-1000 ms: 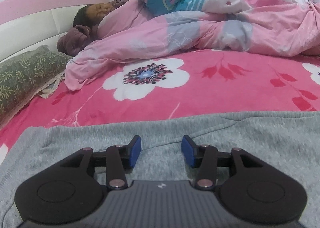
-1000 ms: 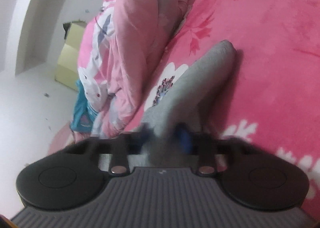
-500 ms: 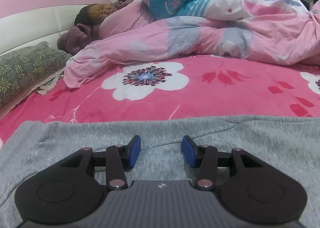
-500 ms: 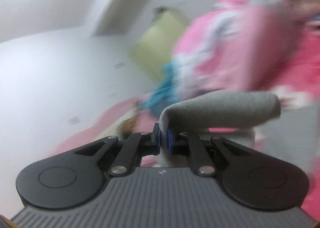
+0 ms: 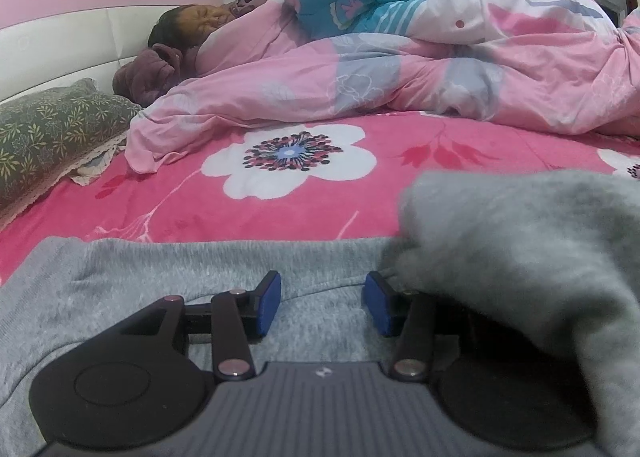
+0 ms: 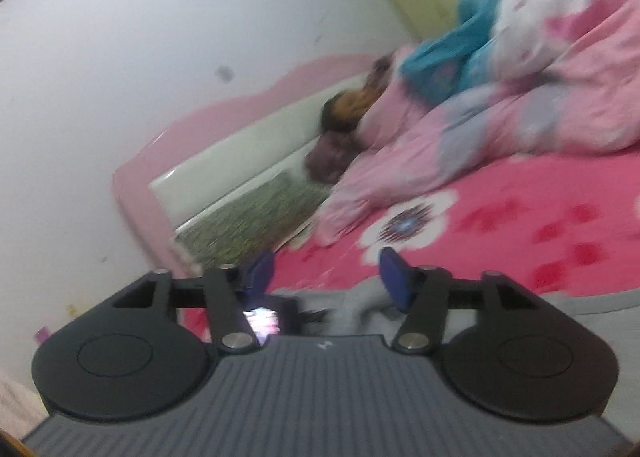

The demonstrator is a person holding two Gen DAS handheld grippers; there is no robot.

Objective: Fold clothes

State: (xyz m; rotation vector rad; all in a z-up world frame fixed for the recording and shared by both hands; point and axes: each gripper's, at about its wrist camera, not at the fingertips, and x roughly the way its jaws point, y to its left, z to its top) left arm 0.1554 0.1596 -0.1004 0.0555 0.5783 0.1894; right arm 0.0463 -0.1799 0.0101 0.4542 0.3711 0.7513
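A grey fleecy garment lies flat on the pink flowered bed sheet. My left gripper rests low over it, its blue pads apart with only flat fabric under the gap. A folded-over grey part of the garment is draped over that gripper's right side. In the blurred right wrist view my right gripper hangs above the garment's edge. Its jaws are opening and nothing is between them.
A person lies under a pink quilt across the far side of the bed, with a teal cloth on top. A green patterned pillow lies at the left by the white and pink headboard.
My right gripper carried a grey sleeve up and across, then let go of it. The sleeve now lies over the garment and the left gripper's right side. The left gripper stayed put.
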